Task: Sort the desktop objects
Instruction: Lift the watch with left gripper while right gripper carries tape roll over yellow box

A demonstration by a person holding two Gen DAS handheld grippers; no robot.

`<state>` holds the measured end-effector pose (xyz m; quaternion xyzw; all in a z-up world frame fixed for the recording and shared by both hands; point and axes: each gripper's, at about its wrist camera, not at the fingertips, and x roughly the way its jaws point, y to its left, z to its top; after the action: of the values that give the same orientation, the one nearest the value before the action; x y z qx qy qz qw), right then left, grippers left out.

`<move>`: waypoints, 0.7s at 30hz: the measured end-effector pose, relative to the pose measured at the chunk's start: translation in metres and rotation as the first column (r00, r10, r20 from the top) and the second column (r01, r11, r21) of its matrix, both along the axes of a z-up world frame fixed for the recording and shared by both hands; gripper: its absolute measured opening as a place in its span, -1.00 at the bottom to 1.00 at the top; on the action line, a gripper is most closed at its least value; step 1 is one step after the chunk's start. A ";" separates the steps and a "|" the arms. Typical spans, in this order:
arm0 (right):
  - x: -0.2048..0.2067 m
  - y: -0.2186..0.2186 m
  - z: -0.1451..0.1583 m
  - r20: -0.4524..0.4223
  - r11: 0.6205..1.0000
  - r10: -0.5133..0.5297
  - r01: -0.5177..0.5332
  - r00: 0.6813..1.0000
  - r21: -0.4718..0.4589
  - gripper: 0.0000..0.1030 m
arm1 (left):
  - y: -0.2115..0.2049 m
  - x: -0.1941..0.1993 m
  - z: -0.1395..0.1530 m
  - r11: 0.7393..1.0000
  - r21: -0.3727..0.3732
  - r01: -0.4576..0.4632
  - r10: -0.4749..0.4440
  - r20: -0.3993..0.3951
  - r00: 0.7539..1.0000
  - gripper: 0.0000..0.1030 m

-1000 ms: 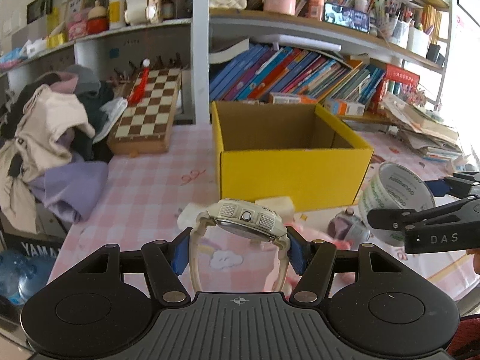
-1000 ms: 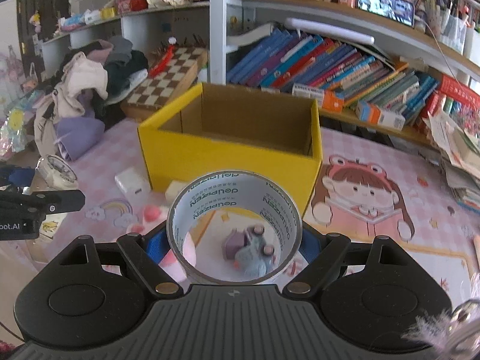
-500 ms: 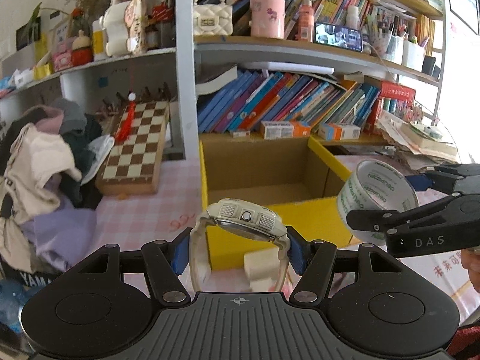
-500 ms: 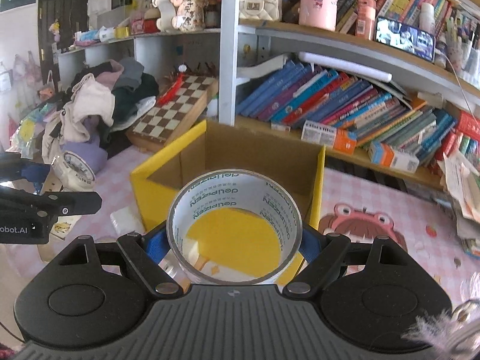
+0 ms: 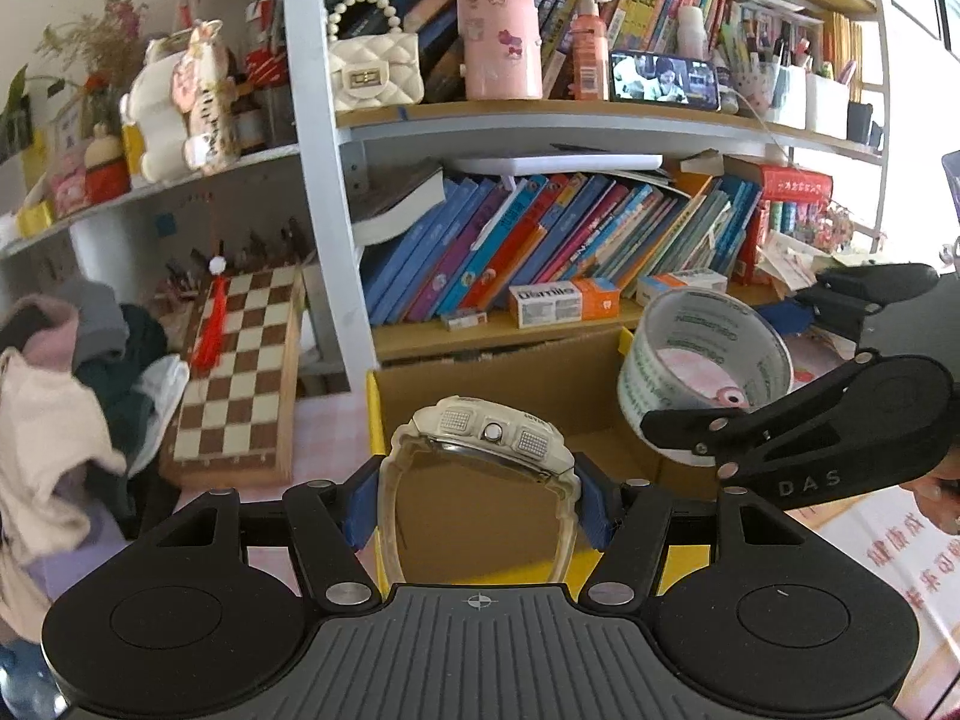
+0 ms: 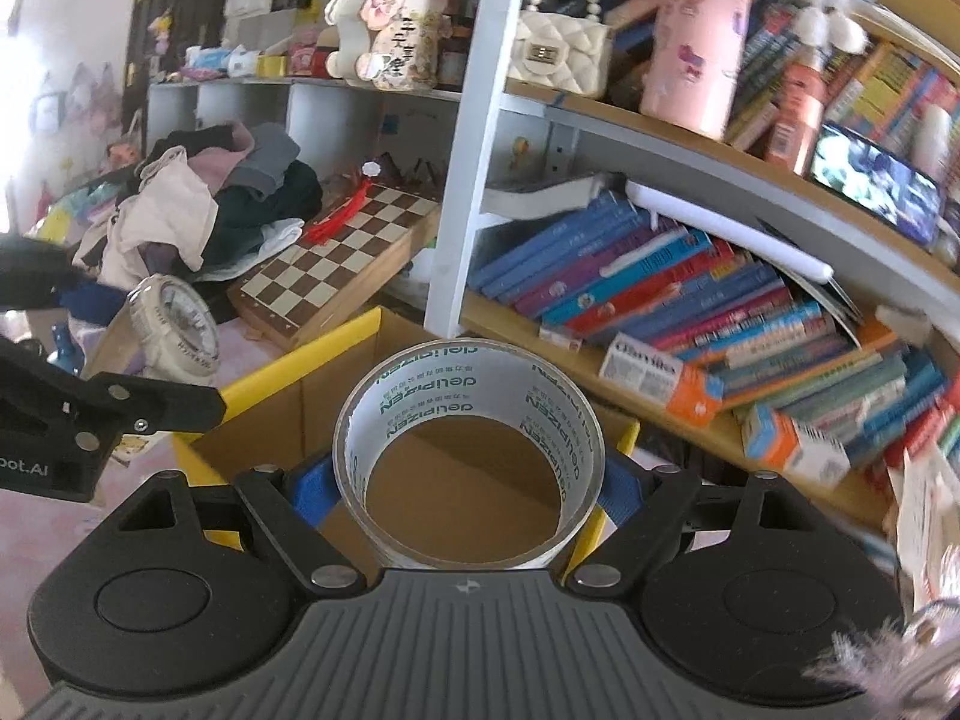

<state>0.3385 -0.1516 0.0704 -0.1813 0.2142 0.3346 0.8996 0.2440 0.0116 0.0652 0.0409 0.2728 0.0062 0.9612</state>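
Note:
My left gripper (image 5: 480,495) is shut on a white digital watch (image 5: 489,438), held by its strap above the open yellow cardboard box (image 5: 540,372). My right gripper (image 6: 471,489) is shut on a roll of clear tape (image 6: 468,414) and holds it over the same box (image 6: 282,372). In the left wrist view the tape roll (image 5: 702,354) and the right gripper (image 5: 810,450) hang over the box's right side. In the right wrist view the watch (image 6: 174,324) and the left gripper (image 6: 90,408) are at the left, by the box's left wall.
Behind the box stands a bookshelf with leaning books (image 5: 540,246) and small cartons (image 5: 564,300). A chessboard (image 5: 240,372) leans at the left beside a heap of clothes (image 5: 54,420). A pink-checked tablecloth (image 5: 324,426) covers the table.
Both grippers have risen and moved forward with their objects, from in front of the box to above its opening. The small items on the table have dropped out of view.

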 end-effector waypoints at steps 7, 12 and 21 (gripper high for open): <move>0.038 0.016 -0.010 0.005 0.992 0.095 -0.094 0.995 -0.078 0.62 | -0.002 0.040 -0.009 0.999 0.035 -0.016 0.017 -0.043 0.999 0.21; 0.063 0.030 -0.028 -0.020 0.973 0.169 -0.170 0.985 -0.157 0.62 | -0.003 0.068 -0.020 0.998 0.065 -0.020 0.026 -0.089 0.996 0.21; 0.091 0.058 -0.064 -0.080 0.913 0.273 -0.285 0.959 -0.293 0.62 | -0.001 0.103 -0.047 0.992 0.123 0.010 0.015 -0.204 0.979 0.21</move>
<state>0.4296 -0.0932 0.0063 -0.3390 0.2514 0.4263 0.8001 0.3472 0.0102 0.0181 0.1005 0.3693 0.0202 0.9236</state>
